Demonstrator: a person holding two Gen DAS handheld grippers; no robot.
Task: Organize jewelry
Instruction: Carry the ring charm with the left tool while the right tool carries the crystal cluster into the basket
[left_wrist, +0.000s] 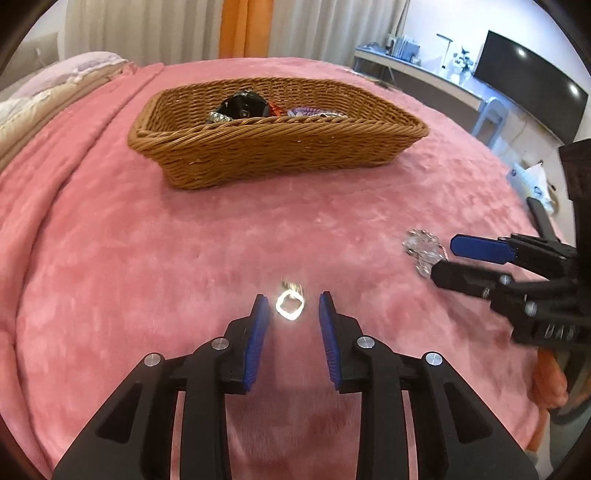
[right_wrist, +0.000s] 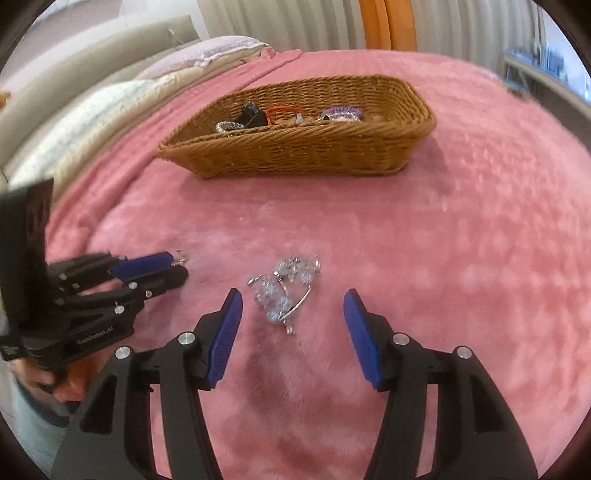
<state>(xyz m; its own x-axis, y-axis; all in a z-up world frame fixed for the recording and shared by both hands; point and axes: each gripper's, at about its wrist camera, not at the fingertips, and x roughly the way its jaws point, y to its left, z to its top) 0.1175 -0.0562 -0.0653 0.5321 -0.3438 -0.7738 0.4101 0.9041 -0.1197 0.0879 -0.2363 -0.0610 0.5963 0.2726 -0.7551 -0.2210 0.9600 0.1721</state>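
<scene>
A small shiny ring (left_wrist: 291, 316) lies on the pink blanket (left_wrist: 147, 258) between the fingers of my left gripper (left_wrist: 293, 299), which is open; its blue pads stand clear of the ring on both sides. A tangle of clear crystal and silver jewelry (right_wrist: 275, 299) lies on the blanket between the wide-apart fingers of my right gripper (right_wrist: 292, 293), open and not touching it. In the left wrist view the right gripper (left_wrist: 445, 258) sits at the crystal piece (left_wrist: 423, 247). The left gripper (right_wrist: 179, 266) shows at the left of the right wrist view.
A brown wicker basket (left_wrist: 277, 155) (right_wrist: 295, 158) stands farther back on the blanket, holding a black item (left_wrist: 240, 105), a silver piece and a purple piece (right_wrist: 341, 112). Pillows (right_wrist: 110, 103) lie at the far left. A desk and dark screen (left_wrist: 532, 88) stand off the bed's right side.
</scene>
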